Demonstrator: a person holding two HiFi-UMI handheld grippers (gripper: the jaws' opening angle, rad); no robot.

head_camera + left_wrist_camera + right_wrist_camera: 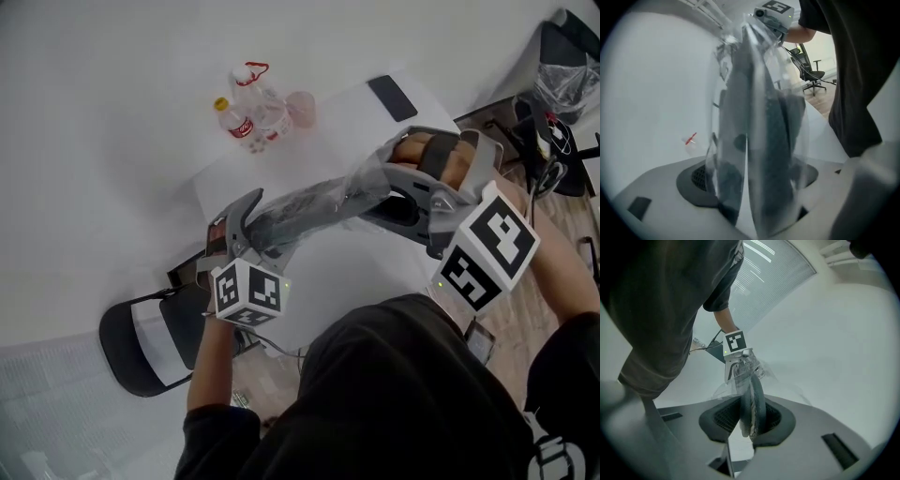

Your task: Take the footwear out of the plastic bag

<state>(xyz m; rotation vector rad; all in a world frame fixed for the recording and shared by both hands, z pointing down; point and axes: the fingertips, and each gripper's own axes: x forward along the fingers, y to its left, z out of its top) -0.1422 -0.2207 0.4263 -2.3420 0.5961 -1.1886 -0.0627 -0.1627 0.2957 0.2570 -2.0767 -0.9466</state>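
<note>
A: Table (356,112) first. White. Chair (141,347) on the floor by its left corner, dark seat.
B: And the bag (323,197)?
A: Clear plastic, long. It's off the table, hanging in the air above the near half, between the two grippers. Runs from lower left up to the right.
B: Footwear (286,217) in it?
A: Yes. Dark, inside the plastic, not out yet. The left gripper view shows two dark pieces side by side.
B: Right gripper (749,420)?
A: Jaws drawn narrow, nipped on the dark edge of the footwear at the bag's right end. Whether plastic lies under the pads, can't tell.
B: Left gripper (755,180)?
A: Jaws spread wide. The bag's other end stands between them, upright in that gripper's view. The pads aren't pressing it.
B: Small stuff?
A: Two bottles (251,112) at the table's far edge, one with a red cap, one yellow. Pink cup (301,108) just beside them on the right. Dark phone (392,97) lying flat near the far corner.
</note>
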